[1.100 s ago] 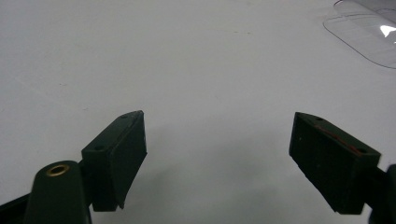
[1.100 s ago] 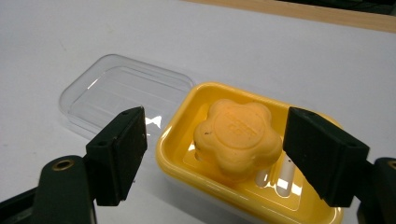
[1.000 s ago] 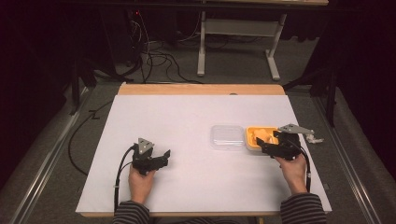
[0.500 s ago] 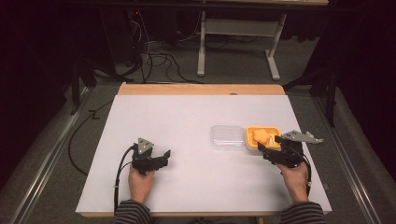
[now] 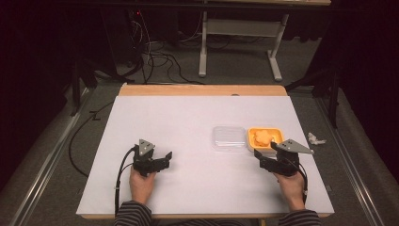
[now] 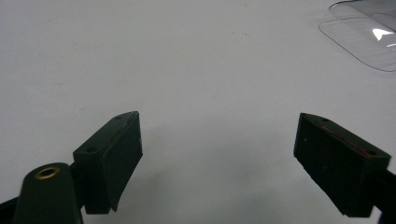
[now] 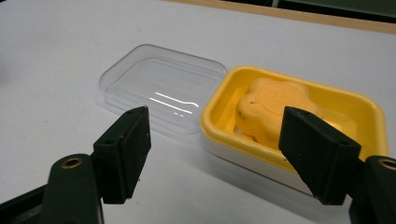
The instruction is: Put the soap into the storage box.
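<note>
A yellow tray [image 5: 277, 136] [image 7: 345, 105] sits at the table's right, holding an orange flower-shaped piece [image 5: 262, 136] [image 7: 273, 105]. A clear plastic lid [image 5: 228, 138] [image 7: 161, 91] [image 6: 369, 37] lies flat just left of it, touching the tray. My right gripper [image 5: 264, 158] [image 7: 224, 158] stands open just in front of the tray, nothing between its jaws. My left gripper [image 5: 163, 159] [image 6: 217, 163] is open over bare white table at the front left, jaws pointing right toward the lid.
The white table top [image 5: 188, 122] has a wooden strip [image 5: 202, 90] along its far edge. A crumpled white scrap [image 5: 315, 139] lies on the floor off the right side. Cables and a desk frame [image 5: 240, 42] stand beyond the table.
My right gripper has drawn back toward the front edge, away from the yellow tray. The left gripper has stayed put.
</note>
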The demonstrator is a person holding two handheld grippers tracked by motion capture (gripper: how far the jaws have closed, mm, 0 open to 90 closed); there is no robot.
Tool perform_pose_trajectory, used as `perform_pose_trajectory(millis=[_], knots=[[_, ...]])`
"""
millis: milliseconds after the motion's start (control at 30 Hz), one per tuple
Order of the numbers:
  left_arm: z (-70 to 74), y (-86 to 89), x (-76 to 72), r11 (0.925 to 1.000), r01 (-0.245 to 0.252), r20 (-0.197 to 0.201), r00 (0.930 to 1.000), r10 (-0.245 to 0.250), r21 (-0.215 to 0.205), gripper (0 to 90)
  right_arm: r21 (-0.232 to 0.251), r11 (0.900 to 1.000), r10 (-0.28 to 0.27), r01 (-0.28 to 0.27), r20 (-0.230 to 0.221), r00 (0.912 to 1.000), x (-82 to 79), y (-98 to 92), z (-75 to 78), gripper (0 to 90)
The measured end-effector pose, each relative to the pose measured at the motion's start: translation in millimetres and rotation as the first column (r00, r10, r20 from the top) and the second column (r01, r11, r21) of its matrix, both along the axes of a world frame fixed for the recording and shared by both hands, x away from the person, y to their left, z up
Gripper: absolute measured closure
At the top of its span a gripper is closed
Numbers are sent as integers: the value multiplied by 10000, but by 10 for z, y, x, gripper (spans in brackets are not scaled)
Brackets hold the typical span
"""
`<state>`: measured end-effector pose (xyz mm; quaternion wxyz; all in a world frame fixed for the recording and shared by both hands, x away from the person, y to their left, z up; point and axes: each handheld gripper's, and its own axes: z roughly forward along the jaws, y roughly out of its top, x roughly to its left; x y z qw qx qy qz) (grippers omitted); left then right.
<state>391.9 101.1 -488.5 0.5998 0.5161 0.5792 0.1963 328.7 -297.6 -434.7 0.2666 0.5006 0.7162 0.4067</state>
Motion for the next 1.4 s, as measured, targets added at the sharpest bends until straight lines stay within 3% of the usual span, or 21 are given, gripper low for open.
perform_pose_trajectory(millis=[733,833,900,1067,1400], knots=[[3,3,-7,9999,113,11,9999,-112,-98,153,112,9994,337,-335,-185,9993,-140,165,-191,283],[4,4,-9,9999,127,7,9999,-127,-83,153,198,9988,451,-442,-493,9978,-140,193,-198,325],[3,3,-8,9999,112,7,9999,-112,-97,153,-78,9975,690,-696,-555,9961,-146,230,-213,342],[4,4,-6,9999,88,-22,10000,-88,-105,154,18,9961,885,-885,-377,9954,-169,264,-227,341],[3,4,-9,9999,126,2,9999,-126,-110,154,-288,9929,1123,-1152,-873,9898,-122,369,-317,334]])
